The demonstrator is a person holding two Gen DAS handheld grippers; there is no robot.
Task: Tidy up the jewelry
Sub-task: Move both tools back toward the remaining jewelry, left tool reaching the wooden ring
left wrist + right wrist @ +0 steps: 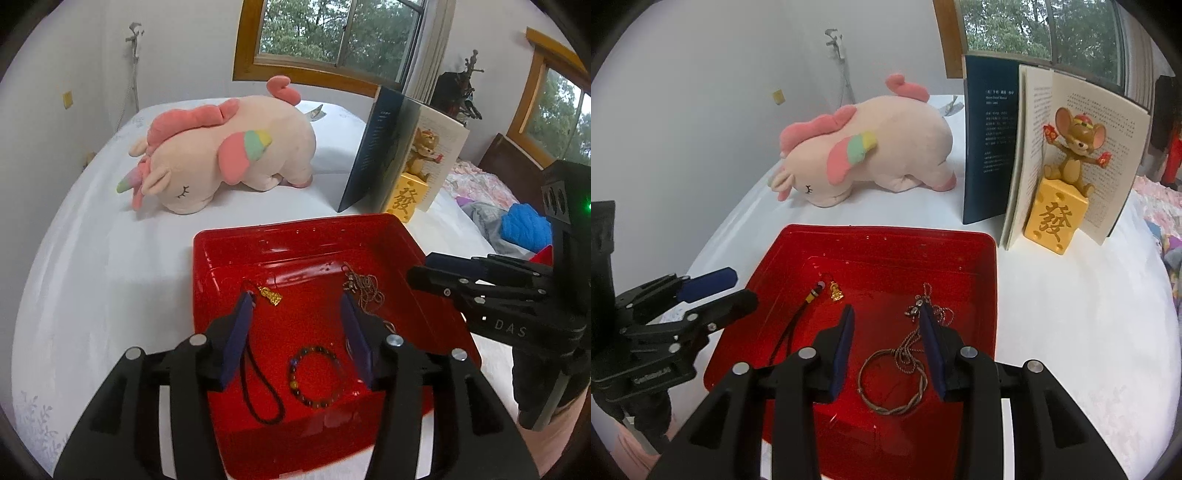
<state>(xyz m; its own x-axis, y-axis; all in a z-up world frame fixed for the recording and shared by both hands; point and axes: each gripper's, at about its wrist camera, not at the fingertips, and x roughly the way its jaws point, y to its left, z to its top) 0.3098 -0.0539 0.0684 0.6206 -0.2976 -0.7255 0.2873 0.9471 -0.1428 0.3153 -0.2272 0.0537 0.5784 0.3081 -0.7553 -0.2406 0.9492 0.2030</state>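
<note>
The jewelry lies inside the red tray (960, 243) on the white bedsheet (110, 258): a beaded bracelet (314, 380) near the front wall, a black cord charm with a gold pendant (271, 295) to its left, and on the right a silver chain necklace (916, 332) trailing into a twisted wire ring (892, 384). Your left gripper (295, 332) hangs over the tray with its jaws parted and nothing between the pads; the bracelet shows free beneath them. Your right gripper (888, 343) stands likewise parted over the chain and ring, and I see no pad pressing on either. Both tongs are therefore empty. Risks noted: the chain is loosely heaped and lies against the ring, so a careless pinch there would likely lift both together or knot them. The black cord runs just beside your left gripper's left finger (236, 339); a descent off line could snag it and drag the pendant across the tray. The two grippers work close together over one tray, so a crossing reach may knock them together. The tray sits on soft bedding, and a downward push on its rim could tip it and slide the pieces into one pile. Beyond it, the open book (1071, 147) propped behind the mouse figurine (1071, 147) and the plush unicorn (229, 147) stand well apart and pose little hazard unless you sweep wide.
</note>
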